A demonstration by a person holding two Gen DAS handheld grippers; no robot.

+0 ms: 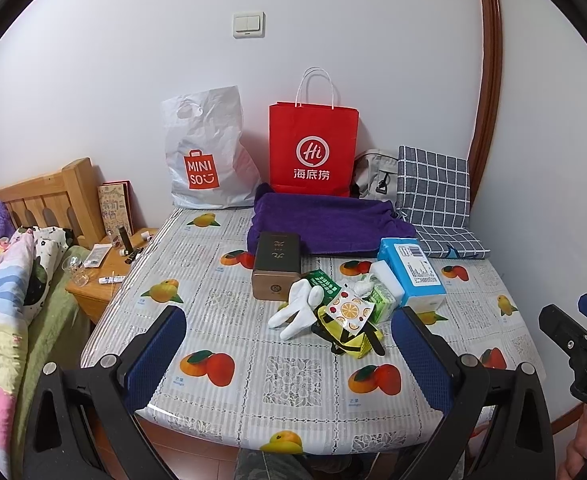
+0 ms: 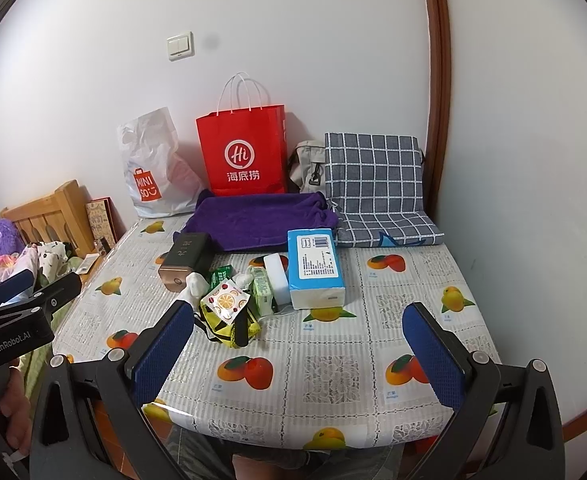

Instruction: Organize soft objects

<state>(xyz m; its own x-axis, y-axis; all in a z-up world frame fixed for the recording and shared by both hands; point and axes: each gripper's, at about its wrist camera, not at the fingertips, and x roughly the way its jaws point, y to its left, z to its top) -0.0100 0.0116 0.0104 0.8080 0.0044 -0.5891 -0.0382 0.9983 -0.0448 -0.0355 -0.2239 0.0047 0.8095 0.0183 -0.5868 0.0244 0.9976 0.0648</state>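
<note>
A purple towel point(image 1: 325, 220) point(image 2: 261, 220) lies at the back of the table. White socks point(image 1: 297, 308) point(image 2: 193, 284) lie in a small pile mid-table with a yellow pouch point(image 1: 349, 340) point(image 2: 229, 328), snack packets point(image 1: 349, 312) point(image 2: 225, 300) and a blue tissue pack point(image 1: 411, 272) point(image 2: 313, 268). A checked cushion point(image 1: 433, 196) point(image 2: 377, 196) leans at the back right. My left gripper point(image 1: 293, 344) is open and empty above the front edge. My right gripper point(image 2: 301, 344) is open and empty, also near the front.
A red paper bag point(image 1: 313, 148) point(image 2: 245, 152), a white Miniso bag point(image 1: 205, 152) point(image 2: 153, 168) and a grey bag point(image 1: 377, 176) stand against the wall. A dark box point(image 1: 277, 264) point(image 2: 183, 260) sits mid-table. A bed point(image 1: 9, 280) and nightstand point(image 1: 101, 276) are left.
</note>
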